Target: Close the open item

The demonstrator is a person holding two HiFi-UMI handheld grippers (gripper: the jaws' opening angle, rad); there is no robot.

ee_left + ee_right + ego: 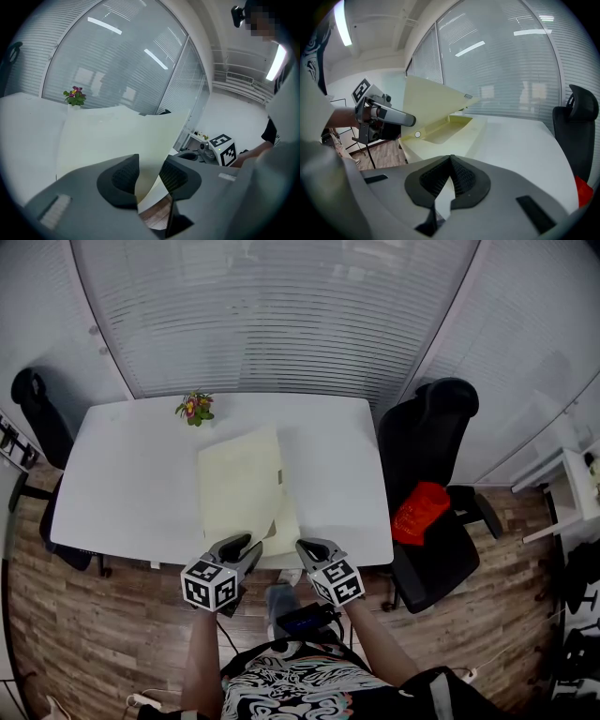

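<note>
Place: office meeting room.
Furniture: white table (131, 474); black swivel chairs (427, 456) at either end.
Walls: glass partitions (272, 315) with horizontal blinds.
Floor: wood-look planks (94, 624).
Ceiling: strip lights (343, 23).
Decor: small flower pot (195, 408) near the table's far edge.

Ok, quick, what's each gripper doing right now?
Left gripper: open, jaws apart around the raised edge of the pale box lid, pads not pressing it.
Right gripper: shut, nothing between its jaws.
</note>
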